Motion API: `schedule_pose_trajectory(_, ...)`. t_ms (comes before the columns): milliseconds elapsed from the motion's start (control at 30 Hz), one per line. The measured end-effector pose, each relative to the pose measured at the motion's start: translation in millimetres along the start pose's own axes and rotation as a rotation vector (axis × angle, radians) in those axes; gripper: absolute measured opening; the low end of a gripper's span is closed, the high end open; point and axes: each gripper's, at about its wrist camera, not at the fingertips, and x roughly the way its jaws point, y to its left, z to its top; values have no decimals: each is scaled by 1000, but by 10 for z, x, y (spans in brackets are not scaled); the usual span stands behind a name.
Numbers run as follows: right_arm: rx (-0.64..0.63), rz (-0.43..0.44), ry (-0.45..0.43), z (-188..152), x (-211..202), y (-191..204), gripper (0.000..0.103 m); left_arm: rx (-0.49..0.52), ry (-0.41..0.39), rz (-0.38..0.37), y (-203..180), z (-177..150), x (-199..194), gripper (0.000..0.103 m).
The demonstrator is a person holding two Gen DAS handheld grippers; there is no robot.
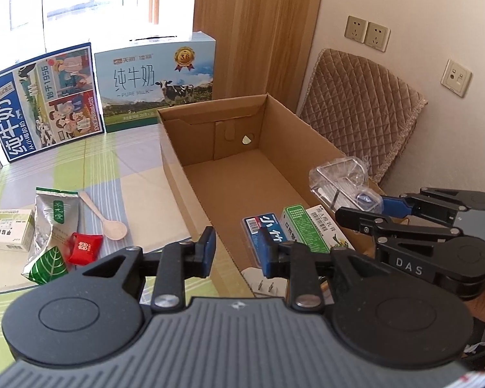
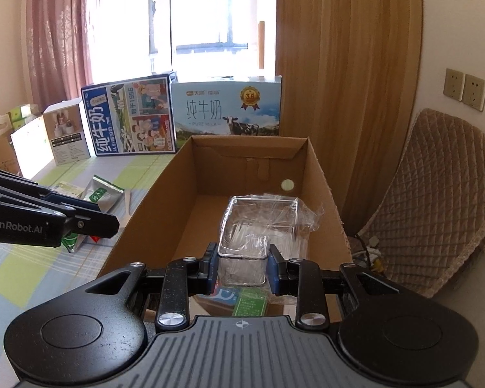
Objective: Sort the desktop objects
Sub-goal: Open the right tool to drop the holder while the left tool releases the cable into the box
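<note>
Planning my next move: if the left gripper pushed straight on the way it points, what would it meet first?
Probably the cardboard box: the left gripper, jaws open and empty, points down over its near left wall, so it would likely meet that wall or the floor inside. Depth is unclear.

The cardboard box (image 1: 229, 174) sits right on the table (image 1: 129, 174); two milk cartons (image 1: 45, 103) stand far behind it; a spoon (image 1: 108, 218), foil pouch (image 1: 56, 216) and small box (image 1: 8, 229) lie left; small packets (image 1: 294, 226) lie in its near end.
</note>
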Motion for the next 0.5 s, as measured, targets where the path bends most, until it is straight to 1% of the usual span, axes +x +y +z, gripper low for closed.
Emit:
schedule_pose_trajectory(100, 3, 7, -3, 16, 3, 22, 27, -4, -2, -4, 12, -4, -20, 26)
schedule_pose_trajectory(267, 6, 28, -13, 51, 3, 56, 27, -14, -2, -5, 23, -34, -28, 27)
schedule_pose_trajectory(400, 10, 72, -13, 67, 35, 79, 28, -25, 0, -3, 46, -69, -35, 28)
schedule_pose_trajectory(433, 3, 80, -11, 67, 45, 95, 30, -24, 2, -3, 52, -80, -37, 28)
schedule_pose_trajectory(500, -2, 77, -13, 49, 42, 114, 42, -24, 5, 0, 69, -106, -45, 29)
